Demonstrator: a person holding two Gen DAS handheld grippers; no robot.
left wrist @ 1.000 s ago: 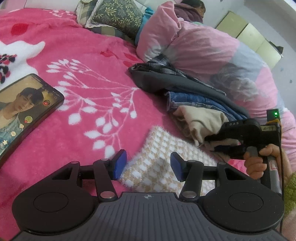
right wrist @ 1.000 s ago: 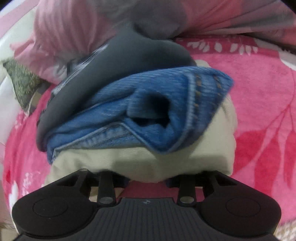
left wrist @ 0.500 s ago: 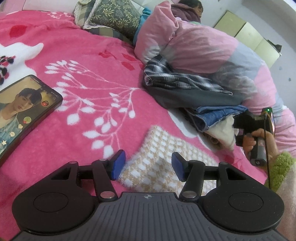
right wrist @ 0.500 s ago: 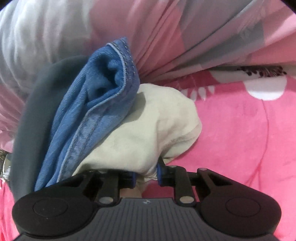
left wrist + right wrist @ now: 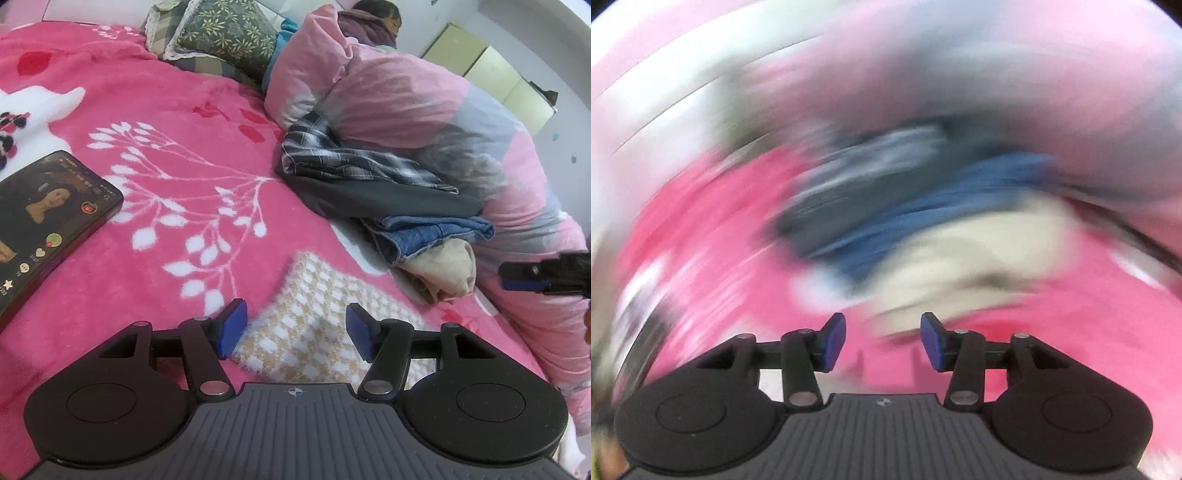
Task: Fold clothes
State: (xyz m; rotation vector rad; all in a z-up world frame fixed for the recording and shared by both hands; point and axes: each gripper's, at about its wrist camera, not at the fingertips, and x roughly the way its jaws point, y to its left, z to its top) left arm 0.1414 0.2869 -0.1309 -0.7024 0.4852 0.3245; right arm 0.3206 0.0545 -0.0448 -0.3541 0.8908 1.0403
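Since a second ago the right claw (image 5: 882, 341) has let go of the cream garment (image 5: 447, 273) at the bottom of the clothes pile (image 5: 388, 206) and pulled away to the right edge of the left wrist view; its jaws are opening with nothing between them, and its own view is smeared with blur. That pile, plaid shirt on top, then dark grey cloth, jeans and cream, sits against the pink quilt (image 5: 406, 96) at centre right.

Stacking looks finished, so the next garment is likely the checked knit (image 5: 325, 325) lying flat on the pink bed cover (image 5: 166, 110) in the lower middle. Both claws would need to take its near edges.

Angled downward over the knit's near edge hangs the left claw (image 5: 293, 330), jaws opening, pads not touching it. A phone (image 5: 48, 218) lies at left.
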